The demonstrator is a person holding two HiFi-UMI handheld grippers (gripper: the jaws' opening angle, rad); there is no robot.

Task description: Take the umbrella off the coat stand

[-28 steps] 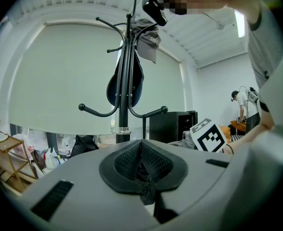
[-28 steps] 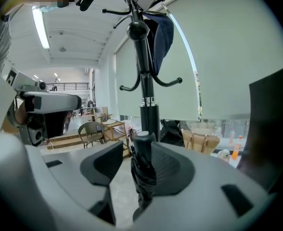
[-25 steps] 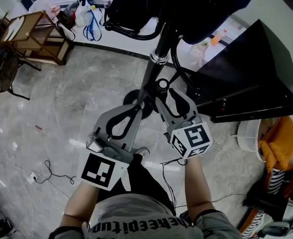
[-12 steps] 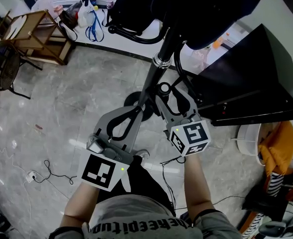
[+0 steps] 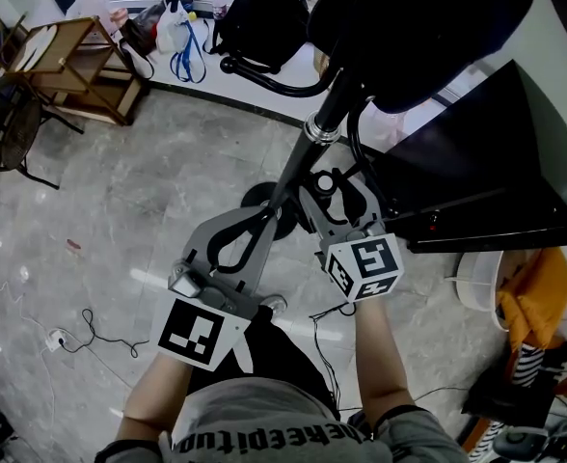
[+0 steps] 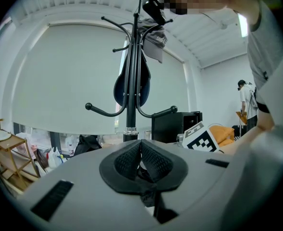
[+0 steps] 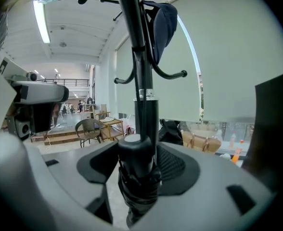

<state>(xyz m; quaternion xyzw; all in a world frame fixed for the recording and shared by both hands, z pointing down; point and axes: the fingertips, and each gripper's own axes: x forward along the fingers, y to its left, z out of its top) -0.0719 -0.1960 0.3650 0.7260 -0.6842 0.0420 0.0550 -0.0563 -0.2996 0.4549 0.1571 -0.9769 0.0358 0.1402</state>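
Fingers [image 7: 175, 165] on the right gripper [image 7: 141, 154] have just been opening and sit wide, with the folded black umbrella [image 7: 137, 179] upright between them, not squeezed. It's right against the coat stand [image 7: 140, 71] pole, below the lower hooks. Fingers [image 6: 156, 160] on the left gripper [image 6: 141, 146] are pressed together on nothing, near the same pole. Something dark blue [image 7: 163, 25] hangs higher up the coat stand.

Head view looks steeply down; gripper views face the coat stand [image 5: 295, 165].
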